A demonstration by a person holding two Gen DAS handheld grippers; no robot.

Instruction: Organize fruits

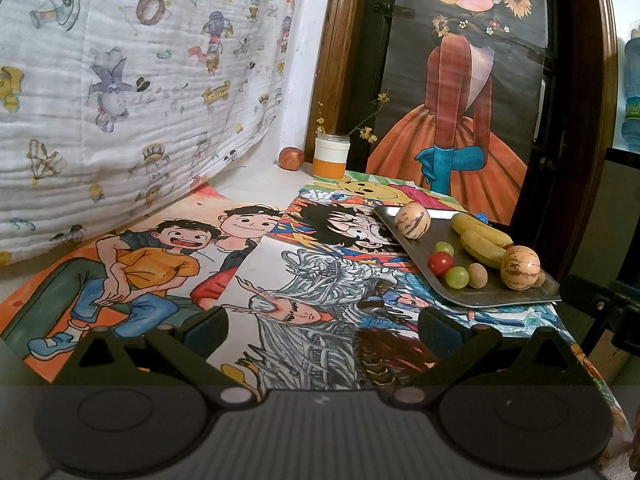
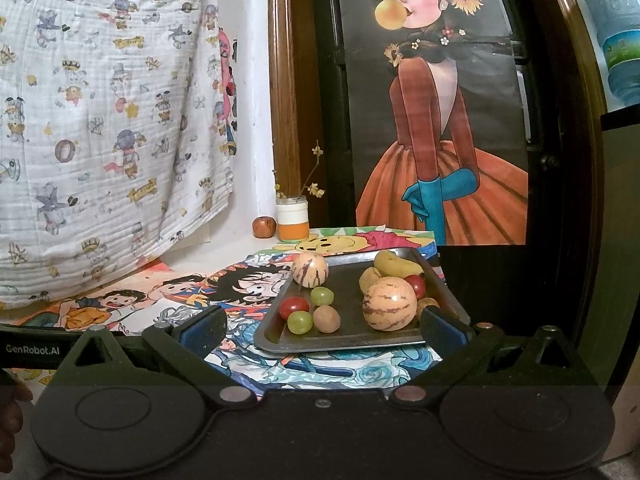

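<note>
- Right wrist view: the right tool (image 2: 324, 326) is spread wide, holding nothing, near the flat grey metal tray (image 2: 348, 342) of fruit.
- Left tool (image 1: 322, 326) is spread wide too, over the counter (image 1: 256, 184).

The one clearly legible text is "GenRobot.AI" in white letters on a black bar (image 2: 32, 350) at about nine o'clock in the right wrist view. The patterned cloth (image 2: 100, 100) hanging at ten o'clock carries small yellow ribbon banners with lettering too small to read. A blue water bottle (image 2: 612, 32) at two o'clock bears a green label whose print cannot be made out.
</note>
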